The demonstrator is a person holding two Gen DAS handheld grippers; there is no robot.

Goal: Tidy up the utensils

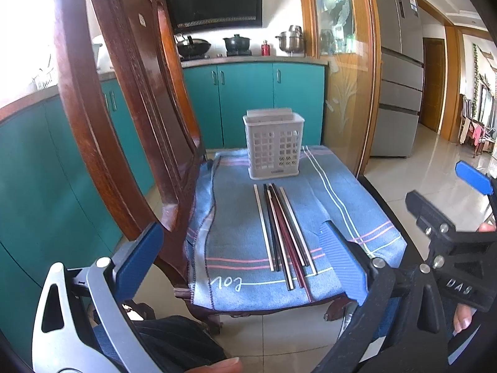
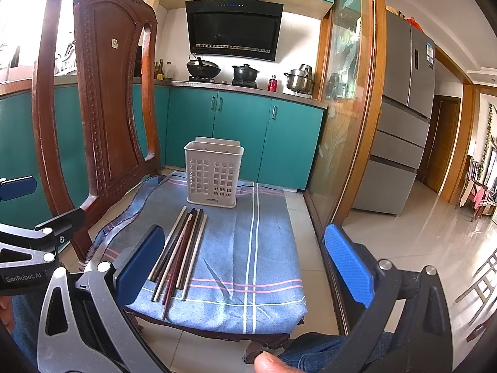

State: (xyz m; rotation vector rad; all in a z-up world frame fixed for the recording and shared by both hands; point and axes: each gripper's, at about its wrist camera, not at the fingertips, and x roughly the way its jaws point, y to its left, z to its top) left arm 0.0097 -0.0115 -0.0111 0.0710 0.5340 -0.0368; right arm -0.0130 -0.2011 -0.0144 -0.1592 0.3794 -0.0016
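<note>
While both grippers hung short of the chair seat with jaws spread wide and holding nothing, the sorting had, by my judgement, not begun: the chopsticks [image 1: 284, 233] lay in one loose bundle on the blue cloth [image 1: 236, 242], and the white slotted holder [image 1: 273, 144] stood upright at their 12 o'clock, just beyond their far tips. The left gripper [image 1: 245, 258] framed the bundle squarely. The next move probably called for one gripper to come down over the bundle, narrow its jaws onto a chopstick or two near one end, then tip them upright into the holder's open top. The left view showed the right gripper [image 1: 447, 214] at 3 o'clock; the right gripper's own view [image 2: 248, 261] showed the bundle towards 10 o'clock near its left pad, and the whole wooden chair back [image 2: 102, 99]
</note>
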